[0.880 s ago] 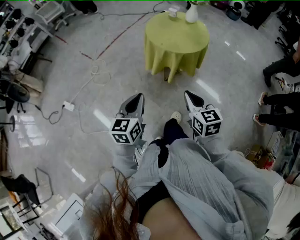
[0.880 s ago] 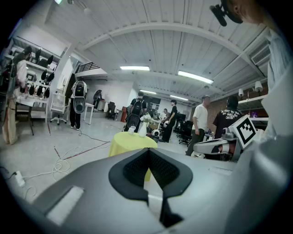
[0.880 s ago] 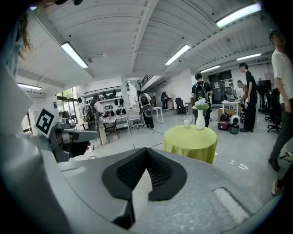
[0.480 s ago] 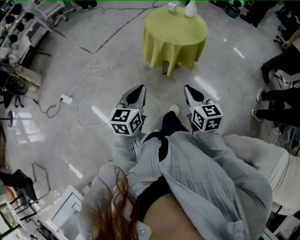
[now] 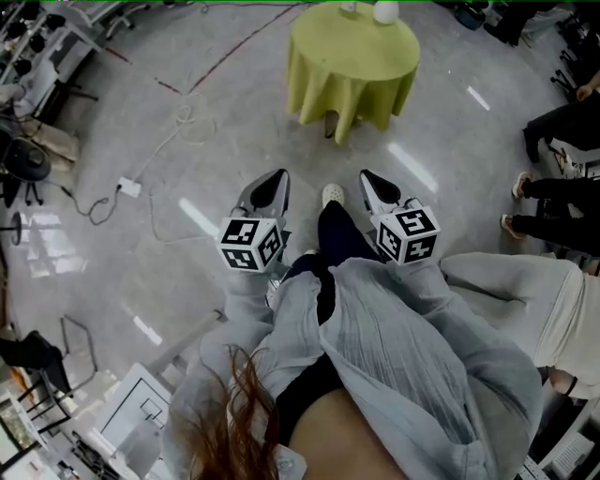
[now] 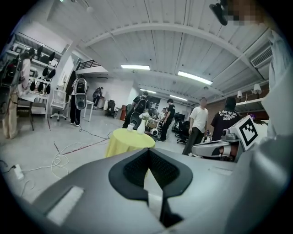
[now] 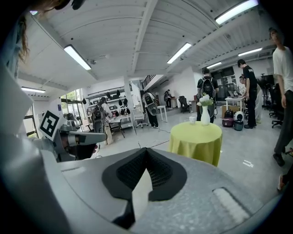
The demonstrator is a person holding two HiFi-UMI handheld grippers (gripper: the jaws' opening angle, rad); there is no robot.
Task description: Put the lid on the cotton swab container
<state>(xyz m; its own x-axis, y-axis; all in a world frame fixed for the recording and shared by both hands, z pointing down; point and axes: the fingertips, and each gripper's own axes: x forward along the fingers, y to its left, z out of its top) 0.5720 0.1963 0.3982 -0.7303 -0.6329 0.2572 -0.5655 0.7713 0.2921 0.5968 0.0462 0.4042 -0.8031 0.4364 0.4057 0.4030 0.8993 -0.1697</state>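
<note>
A round table with a yellow-green cloth stands ahead across the floor. On its far side are a small pale container and a white vase. In the right gripper view the container sits left of the vase; no separate lid can be made out at this distance. My left gripper and right gripper are held side by side in front of the body. Both are shut with nothing between the jaws, well short of the table. The left gripper view shows the same table.
Cables and a power strip lie on the floor at left. Several people stand behind the table and sit at right. Racks and chairs line the left side. The person's shoe shows between the grippers.
The table has come nearer in the head view as the person walks toward it. Both grippers keep their pose, still shut.
</note>
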